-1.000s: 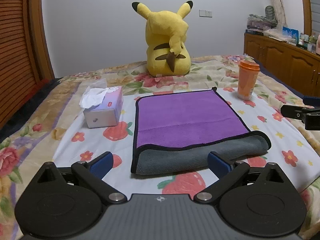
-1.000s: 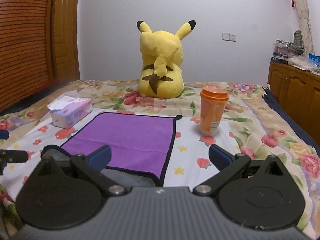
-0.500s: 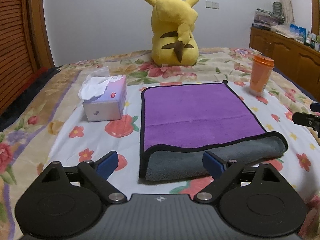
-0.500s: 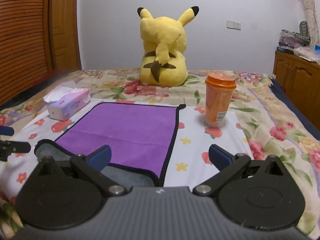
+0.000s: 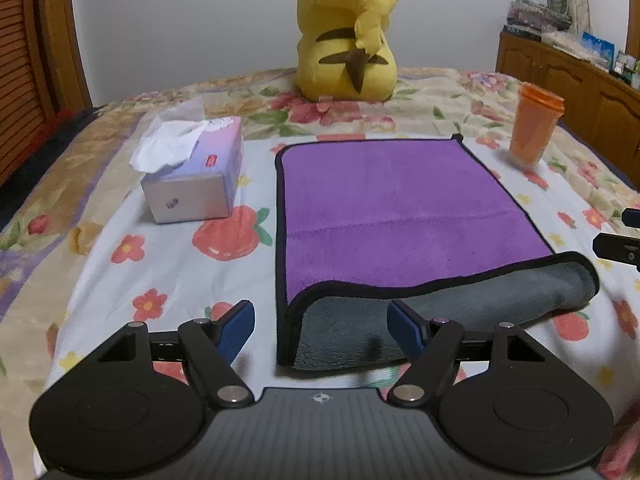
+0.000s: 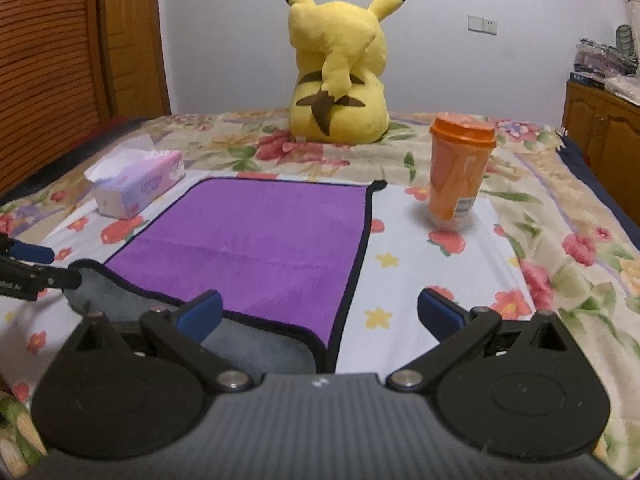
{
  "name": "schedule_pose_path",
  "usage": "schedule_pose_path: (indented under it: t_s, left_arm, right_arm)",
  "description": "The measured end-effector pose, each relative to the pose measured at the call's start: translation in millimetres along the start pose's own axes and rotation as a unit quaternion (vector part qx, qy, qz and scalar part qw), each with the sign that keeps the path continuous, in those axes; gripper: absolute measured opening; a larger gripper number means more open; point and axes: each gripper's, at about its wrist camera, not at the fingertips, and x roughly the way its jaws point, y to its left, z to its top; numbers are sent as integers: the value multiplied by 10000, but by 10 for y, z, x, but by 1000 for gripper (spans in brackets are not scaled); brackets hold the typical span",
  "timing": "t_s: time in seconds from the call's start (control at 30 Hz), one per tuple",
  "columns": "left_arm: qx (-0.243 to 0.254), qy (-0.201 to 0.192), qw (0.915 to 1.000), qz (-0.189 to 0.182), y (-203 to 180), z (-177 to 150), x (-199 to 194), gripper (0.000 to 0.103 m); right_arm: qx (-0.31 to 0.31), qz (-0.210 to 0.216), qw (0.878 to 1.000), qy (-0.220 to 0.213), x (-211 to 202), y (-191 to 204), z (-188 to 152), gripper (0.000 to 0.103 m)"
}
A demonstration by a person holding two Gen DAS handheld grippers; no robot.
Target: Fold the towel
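Note:
A purple towel (image 5: 392,208) with black trim lies flat on the bed, its near edge turned over to show the grey underside (image 5: 440,316). It also shows in the right wrist view (image 6: 256,244). My left gripper (image 5: 322,320) is open and empty, low over the towel's near left corner. My right gripper (image 6: 320,314) is open and empty, just above the near right corner. Each gripper's tip shows at the edge of the other's view.
A tissue box (image 5: 196,172) stands left of the towel. An orange cup (image 6: 460,168) stands to its right. A yellow plush toy (image 5: 348,32) sits behind. A wooden cabinet (image 5: 568,76) lines the right wall.
Both grippers have moved forward and down toward the towel's near edge. Both stay open. The towel has not moved.

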Motion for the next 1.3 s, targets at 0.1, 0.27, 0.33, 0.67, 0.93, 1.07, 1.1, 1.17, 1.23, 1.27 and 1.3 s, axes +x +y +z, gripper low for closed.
schedule_pose_path:
  t_s: [0.1, 0.27, 0.33, 0.67, 0.93, 1.07, 1.1, 1.17, 1.23, 1.27, 1.3]
  left_arm:
    - [-9, 65, 10000, -32, 18, 8, 68, 72]
    - [-144, 98, 9997, -192, 64, 36, 122, 64]
    - [-154, 100, 9996, -208, 71, 42, 149, 59]
    - [-233, 319, 9989, -240, 135, -12, 300, 52]
    - [-204, 459, 9983, -280, 126, -37, 332, 46]
    - [-201, 455, 9984, -279, 127, -41, 336, 46]
    - [-201, 455, 9984, -279, 127, -45, 340, 46]
    - [-194, 453, 9984, -275, 126, -40, 335, 45]
    - [-185, 449, 9984, -283, 121, -48, 335, 42]
    - [-184, 451, 9984, -298, 118, -49, 334, 41]
    - [-186, 453, 9983, -311, 115, -49, 333, 39]
  right_arm:
    - [-34, 34, 9999, 98, 54, 8, -19, 103]
    - [-22, 104, 9994, 316, 129, 4, -63, 103]
    - [4, 141, 9991, 405, 151, -1, -78, 103]
    - [155, 302, 9965, 764, 262, -35, -142, 103]
    - [367, 483, 9931, 1008, 395, -114, -152, 84]
    - [437, 531, 9917, 1085, 414, -136, -160, 79]
    - [452, 569, 9913, 1095, 413, -140, -156, 77]
    - [481, 639, 9908, 1095, 405, -142, -147, 72]
    - [485, 716, 9900, 1118, 407, -139, -140, 66]
    - [488, 748, 9895, 1135, 408, -138, -137, 63]
    - [483, 769, 9893, 1142, 407, -135, -134, 61]
